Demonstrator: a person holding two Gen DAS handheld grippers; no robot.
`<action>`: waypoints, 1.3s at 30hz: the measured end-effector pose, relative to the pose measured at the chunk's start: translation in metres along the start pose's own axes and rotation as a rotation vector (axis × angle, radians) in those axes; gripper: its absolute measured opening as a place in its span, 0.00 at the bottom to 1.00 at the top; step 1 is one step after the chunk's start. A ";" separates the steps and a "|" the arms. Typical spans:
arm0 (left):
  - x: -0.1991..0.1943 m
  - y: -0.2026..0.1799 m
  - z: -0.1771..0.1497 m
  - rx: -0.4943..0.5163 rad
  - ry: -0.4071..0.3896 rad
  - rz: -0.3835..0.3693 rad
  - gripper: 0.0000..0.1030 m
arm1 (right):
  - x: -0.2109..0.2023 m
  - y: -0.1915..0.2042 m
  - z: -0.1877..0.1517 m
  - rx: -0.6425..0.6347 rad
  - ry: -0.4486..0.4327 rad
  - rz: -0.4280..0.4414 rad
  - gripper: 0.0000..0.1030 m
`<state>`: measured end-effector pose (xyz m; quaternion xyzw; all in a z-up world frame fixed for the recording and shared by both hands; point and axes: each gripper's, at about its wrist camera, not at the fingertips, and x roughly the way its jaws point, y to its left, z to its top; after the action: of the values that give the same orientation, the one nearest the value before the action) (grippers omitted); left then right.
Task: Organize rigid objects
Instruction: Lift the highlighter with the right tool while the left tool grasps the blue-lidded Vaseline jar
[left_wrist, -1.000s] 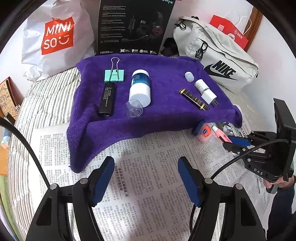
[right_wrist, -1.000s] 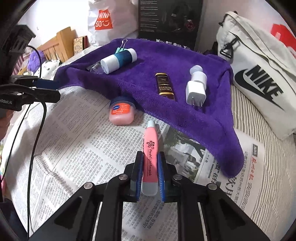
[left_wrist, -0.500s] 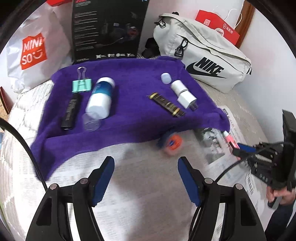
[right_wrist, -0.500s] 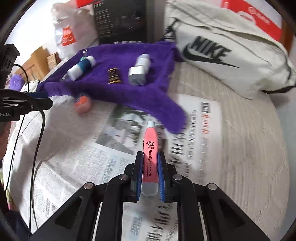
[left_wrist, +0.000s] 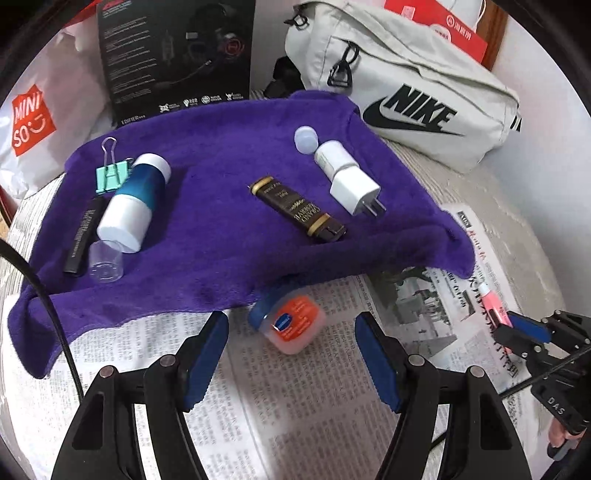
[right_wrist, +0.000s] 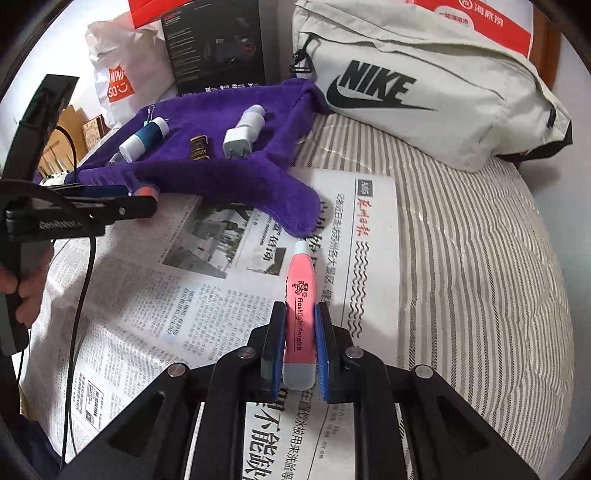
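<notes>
The left gripper (left_wrist: 291, 363) had been brought over the jelly jar (left_wrist: 288, 323), jaws apart; the pink flashlight (right_wrist: 301, 314) was kept clamped in the right gripper (right_wrist: 300, 354), probably towel-bound (left_wrist: 229, 221).

Striped bed (right_wrist: 480, 236) bears newspaper (right_wrist: 155, 295), purple towel (left_wrist: 221, 155), bags

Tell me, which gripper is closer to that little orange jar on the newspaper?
Left. The left gripper hangs open right around the orange jar; the right gripper, clamping a pink tube, is off to the side.

A striped bedcover (right_wrist: 480, 240) meets a white wall (left_wrist: 546, 122), with possibly wooden furniture (right_wrist: 62, 136) behind.
</notes>
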<state>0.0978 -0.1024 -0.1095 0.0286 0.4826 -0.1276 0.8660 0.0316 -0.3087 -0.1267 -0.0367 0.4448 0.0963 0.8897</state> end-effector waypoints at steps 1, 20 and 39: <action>0.002 0.000 0.000 0.000 -0.002 0.002 0.66 | 0.001 -0.002 -0.001 0.005 0.002 -0.001 0.15; -0.023 0.048 -0.035 0.098 -0.011 0.062 0.41 | 0.002 0.008 0.002 -0.014 -0.002 0.010 0.15; -0.035 0.051 -0.039 0.123 -0.040 0.030 0.40 | 0.011 0.021 0.008 -0.037 0.003 0.028 0.15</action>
<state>0.0611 -0.0399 -0.1048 0.0865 0.4561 -0.1444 0.8739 0.0400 -0.2851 -0.1306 -0.0470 0.4446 0.1168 0.8868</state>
